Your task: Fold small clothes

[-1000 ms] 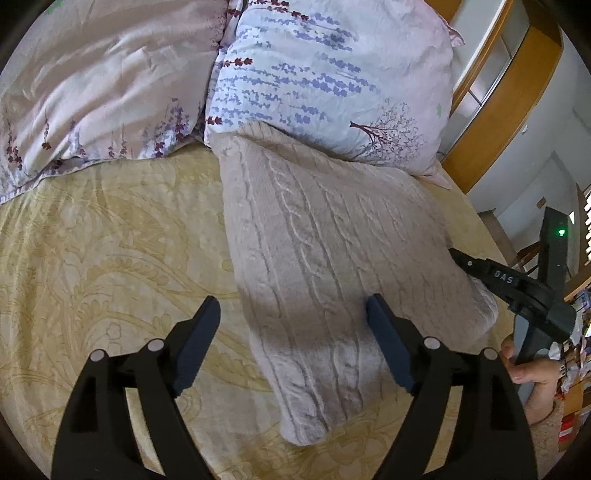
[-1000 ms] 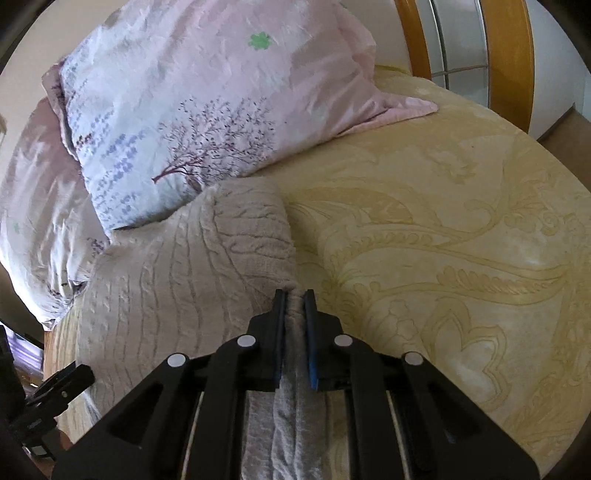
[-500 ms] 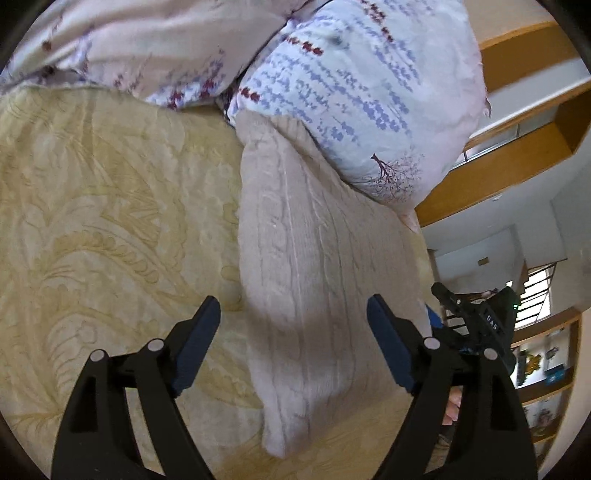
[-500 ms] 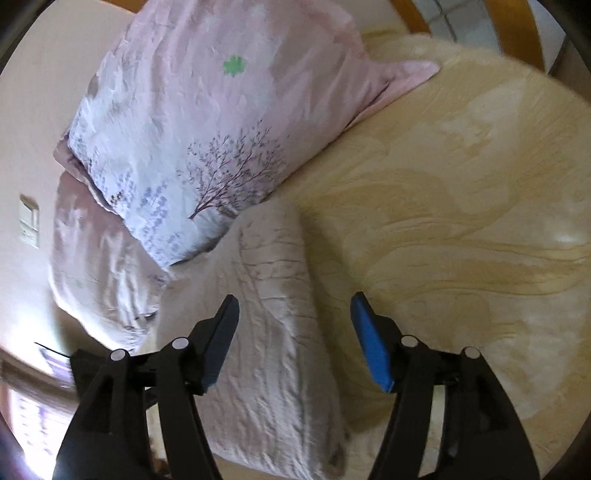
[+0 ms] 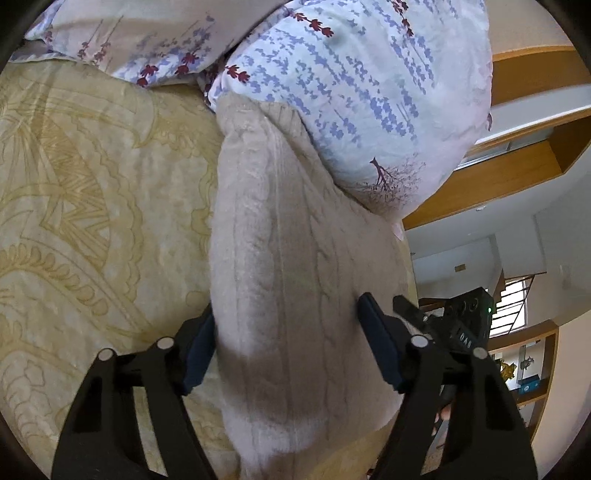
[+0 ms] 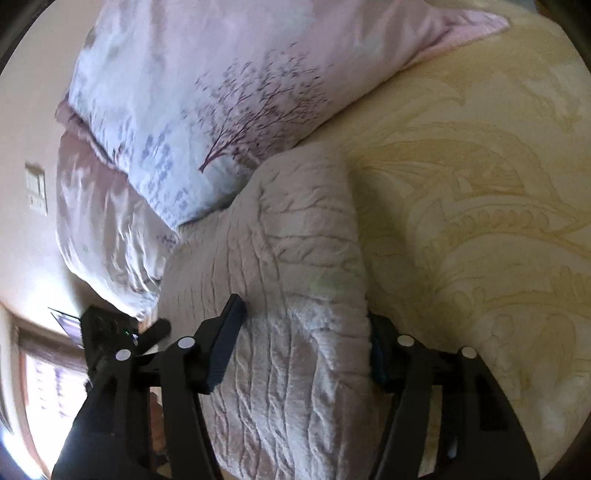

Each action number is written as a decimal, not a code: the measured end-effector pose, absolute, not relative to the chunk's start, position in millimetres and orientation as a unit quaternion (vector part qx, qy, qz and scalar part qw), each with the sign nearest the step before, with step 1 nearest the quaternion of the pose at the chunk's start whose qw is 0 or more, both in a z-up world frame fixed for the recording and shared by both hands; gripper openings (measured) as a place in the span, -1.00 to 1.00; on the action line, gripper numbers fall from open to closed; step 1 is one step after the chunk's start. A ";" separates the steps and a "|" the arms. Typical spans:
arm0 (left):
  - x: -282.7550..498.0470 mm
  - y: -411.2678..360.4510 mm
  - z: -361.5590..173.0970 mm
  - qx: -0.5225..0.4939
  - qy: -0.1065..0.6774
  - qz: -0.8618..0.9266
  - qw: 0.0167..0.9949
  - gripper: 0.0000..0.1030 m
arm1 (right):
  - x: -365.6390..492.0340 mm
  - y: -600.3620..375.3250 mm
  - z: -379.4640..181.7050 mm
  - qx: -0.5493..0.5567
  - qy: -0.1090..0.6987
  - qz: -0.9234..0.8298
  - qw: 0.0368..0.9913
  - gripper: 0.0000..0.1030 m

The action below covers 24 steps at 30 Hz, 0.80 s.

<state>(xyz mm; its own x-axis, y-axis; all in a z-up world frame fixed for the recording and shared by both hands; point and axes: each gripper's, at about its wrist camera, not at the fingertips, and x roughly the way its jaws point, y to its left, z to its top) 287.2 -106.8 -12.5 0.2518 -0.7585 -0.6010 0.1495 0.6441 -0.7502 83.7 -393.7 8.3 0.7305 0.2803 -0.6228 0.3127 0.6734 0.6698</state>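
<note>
sweater's far end: tucked under the pillow [image 5: 362, 92]
sweater's near end: cut off by the picture's bottom edge
pillow print: blurry beside the sweater [image 6: 295, 295]

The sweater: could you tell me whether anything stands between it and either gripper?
Nothing visible does. The left gripper and right gripper are both open and straddle the folded sweater, whose far end lies against the pillow.

Yellow patterned bedspread [image 5: 92, 221] across the bed; floral pillow [image 5: 369, 92] beside a pink pillow [image 5: 129, 29]; wooden shelves [image 5: 528, 373] off right; wall switch [image 6: 37, 188].
</note>
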 end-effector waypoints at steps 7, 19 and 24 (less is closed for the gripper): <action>278.5 -101.3 -7.3 -0.308 0.507 -0.323 0.737 -0.24 | 77.6 -394.8 -0.4 0.451 0.344 0.040 0.823 -0.35; 244.0 -3.2 35.5 -0.299 0.468 -0.330 0.763 -0.29 | 90.3 -302.4 44.8 0.379 0.305 0.100 0.868 -0.42; 247.4 62.3 33.0 -0.281 0.469 -0.291 0.785 -0.25 | 126.8 -247.6 37.3 0.319 0.332 0.101 0.882 -0.41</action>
